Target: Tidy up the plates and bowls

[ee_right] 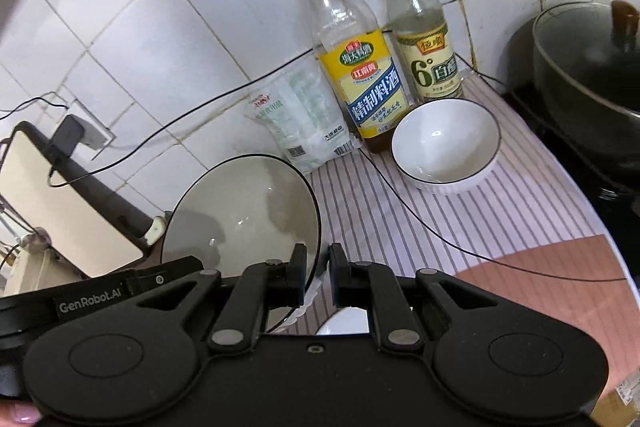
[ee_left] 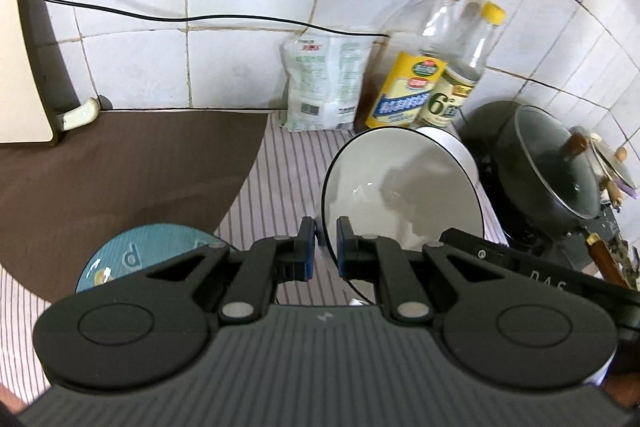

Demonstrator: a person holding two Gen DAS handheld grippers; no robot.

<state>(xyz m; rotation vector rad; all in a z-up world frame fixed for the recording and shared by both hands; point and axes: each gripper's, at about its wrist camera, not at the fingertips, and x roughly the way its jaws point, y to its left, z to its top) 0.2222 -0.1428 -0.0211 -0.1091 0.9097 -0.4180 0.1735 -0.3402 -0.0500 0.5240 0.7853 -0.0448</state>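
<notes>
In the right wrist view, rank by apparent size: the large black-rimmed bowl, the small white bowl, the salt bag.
1. Large black-rimmed bowl, clearly largest, though it is also nearest the camera.
2. Small white bowl and salt bag: they look much alike, so I will not rank them.

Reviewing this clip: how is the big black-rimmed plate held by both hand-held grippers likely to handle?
The plate looks glazed and glossy, so probably slippery and breakable. The left hand-held gripper and right hand-held gripper each pinch only its thin rim, so it may pivot or slip.
</notes>
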